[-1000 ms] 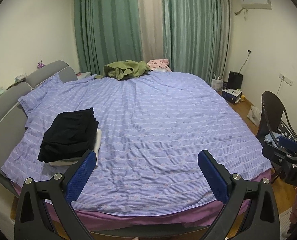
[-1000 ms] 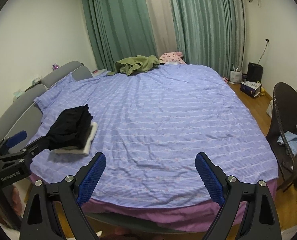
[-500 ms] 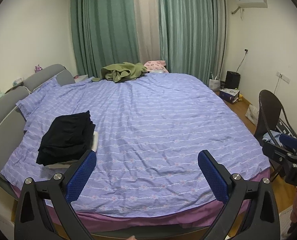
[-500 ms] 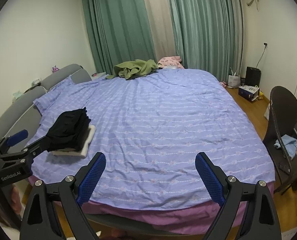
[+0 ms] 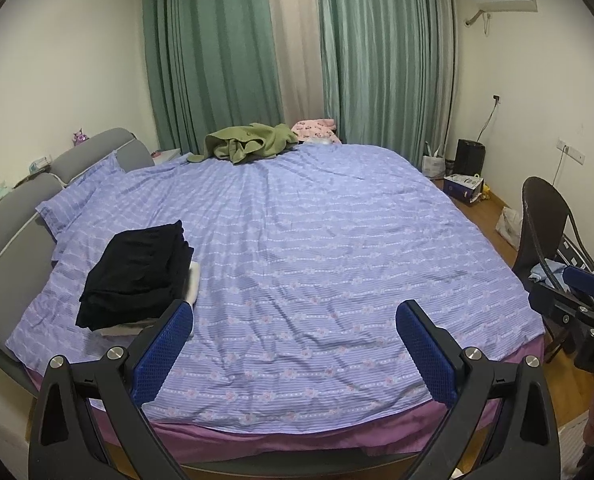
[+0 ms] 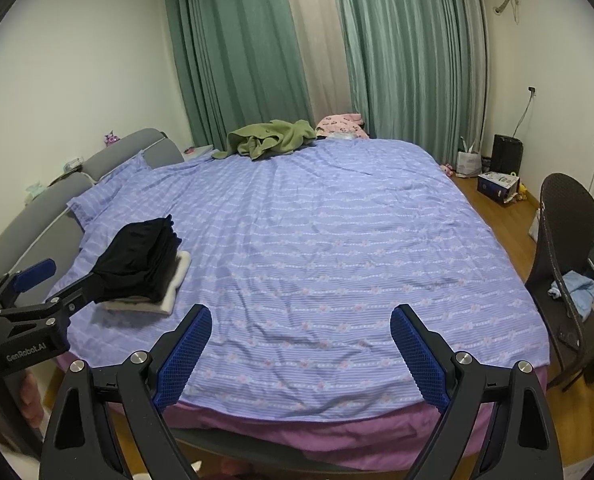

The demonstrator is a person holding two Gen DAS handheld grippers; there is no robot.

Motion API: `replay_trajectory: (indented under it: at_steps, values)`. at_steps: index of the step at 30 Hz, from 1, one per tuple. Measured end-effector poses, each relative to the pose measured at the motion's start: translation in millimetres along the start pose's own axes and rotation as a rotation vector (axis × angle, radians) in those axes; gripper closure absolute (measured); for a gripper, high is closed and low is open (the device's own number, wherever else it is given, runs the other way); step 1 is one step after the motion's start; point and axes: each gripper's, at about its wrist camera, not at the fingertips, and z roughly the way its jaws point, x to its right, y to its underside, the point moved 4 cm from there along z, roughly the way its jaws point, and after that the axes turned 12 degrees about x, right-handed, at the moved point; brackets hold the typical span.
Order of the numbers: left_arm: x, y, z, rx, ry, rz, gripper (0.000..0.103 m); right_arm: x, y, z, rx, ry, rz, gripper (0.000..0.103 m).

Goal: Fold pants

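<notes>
Grippers wait at the foot of a wide bed (image 5: 317, 264), both held just off its near edge and tipped down toward the lilac striped cover. The left gripper (image 5: 293, 344) has its blue-padded jaws spread wide with nothing between them; the right gripper (image 6: 301, 344) is the same, wide apart and empty. Each shows at the edge of the other's view, so the two hang side by side.

Folded black pants (image 5: 137, 268) lie near the bed's left edge, close to the grey headboard (image 5: 13, 232), stacked squarely on a pale folded garment (image 6: 173, 284). Placed there, the pile appears to be finished work set to one side, leaving the middle of the cover bare as a folding surface.

A crumpled olive garment (image 5: 249, 142) and a pink patterned one (image 5: 313, 128) sit at the far edge beneath the green curtains (image 5: 217, 52); whether either is a pair of pants cannot be told from here. A blue cloth (image 6: 575, 286) lies on the dark wicker chair (image 6: 565, 240) beside the bed's right edge.

With both tools free and nothing spread out, the moment reads as a pause between garments. Next would likely be fetching another piece, and the far-edge heap lies a long reach across the bed.
</notes>
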Motion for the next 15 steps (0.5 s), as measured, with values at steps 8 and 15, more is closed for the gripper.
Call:
replay_trajectory:
  at_steps: [8,15]
  values:
    - [2.3,0.2,0.3,0.002,0.001,-0.004,0.0,6.0,-0.4,0.1,-0.005,0.0,0.002,0.011]
    - [2.2,0.4,0.9,0.001,0.001,-0.003,0.0,8.0,0.3,-0.4,-0.006,-0.001,0.001,0.011]
